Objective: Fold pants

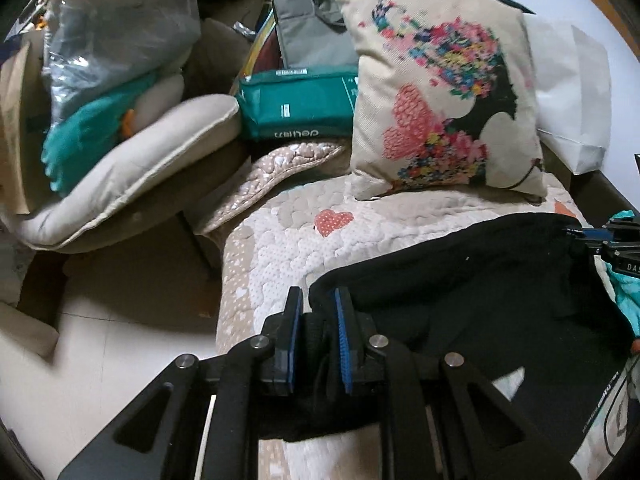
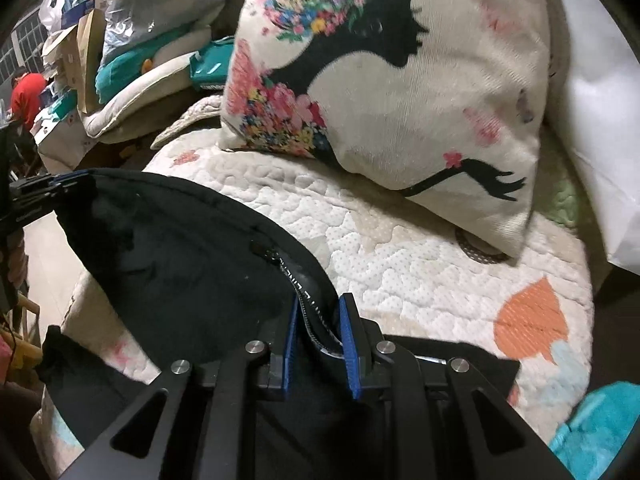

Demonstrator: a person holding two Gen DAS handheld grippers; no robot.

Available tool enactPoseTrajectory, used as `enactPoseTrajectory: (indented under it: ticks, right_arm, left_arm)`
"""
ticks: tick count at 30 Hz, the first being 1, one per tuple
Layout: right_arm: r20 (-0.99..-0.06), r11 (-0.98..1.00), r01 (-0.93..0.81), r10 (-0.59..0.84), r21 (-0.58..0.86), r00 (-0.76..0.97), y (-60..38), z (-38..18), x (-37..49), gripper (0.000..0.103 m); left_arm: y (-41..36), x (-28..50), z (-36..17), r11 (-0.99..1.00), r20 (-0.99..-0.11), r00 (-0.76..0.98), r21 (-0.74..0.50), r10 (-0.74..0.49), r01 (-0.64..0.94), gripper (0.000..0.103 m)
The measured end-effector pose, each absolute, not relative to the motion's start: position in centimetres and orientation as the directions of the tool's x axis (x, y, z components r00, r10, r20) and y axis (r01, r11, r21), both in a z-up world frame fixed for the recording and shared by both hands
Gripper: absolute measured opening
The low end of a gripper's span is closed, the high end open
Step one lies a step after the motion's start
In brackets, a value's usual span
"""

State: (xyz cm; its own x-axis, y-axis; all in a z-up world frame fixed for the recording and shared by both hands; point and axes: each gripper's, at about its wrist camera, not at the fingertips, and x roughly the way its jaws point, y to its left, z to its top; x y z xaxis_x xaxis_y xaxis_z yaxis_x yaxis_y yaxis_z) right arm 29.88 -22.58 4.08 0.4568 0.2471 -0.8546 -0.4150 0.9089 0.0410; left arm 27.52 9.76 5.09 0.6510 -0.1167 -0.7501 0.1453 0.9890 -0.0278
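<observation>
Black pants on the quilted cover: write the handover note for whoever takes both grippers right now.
Left gripper: shut on the black pants at one edge.
Right gripper: shut on the same pants, at the zipper.
The pants hang stretched between the two, partly resting on the quilted cover in front of the floral pillow.
Done: both edges gripped.
Left: no finished fold visible; lay down, fold, release.
</observation>
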Motion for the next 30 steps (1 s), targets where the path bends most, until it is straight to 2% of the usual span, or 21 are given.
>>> enactPoseTrajectory:
  ticks: [12,16,22,26,30]
  right_arm:
    - [-0.842,0.928,-0.372,0.218,0.022,0.494,-22.3,6.7,20.9,0.017]
    - [-0.847,0.927,-0.374,0.211,0.015,0.488,-22.0,6.4,17.7,0.017]
    - [-0.856,0.927,-0.375,0.199,0.007,0.476,-22.0,5.2,13.6,0.017]
    - [-0.87,0.924,-0.383,0.184,-0.006,0.458,-21.6,3.7,11.4,0.017]
    - [-0.891,0.922,-0.386,0.166,-0.011,0.423,-21.4,1.7,9.5,0.017]
  left_arm:
    - [9.6,16.3,7.9,0.99,-0.702,0.707,0.02,-0.085,0.139,0.016]
    - [9.0,12.6,6.6,0.988,-0.706,0.706,0.064,-0.053,0.138,0.016]
    - [8.8,9.4,4.0,0.992,-0.737,0.676,0.065,-0.023,0.105,0.016]
    - [8.5,8.2,2.6,0.992,-0.75,0.661,0.093,0.015,0.083,0.02]
    - [9.0,6.8,1.8,0.996,-0.764,0.645,0.059,0.006,0.06,0.021]
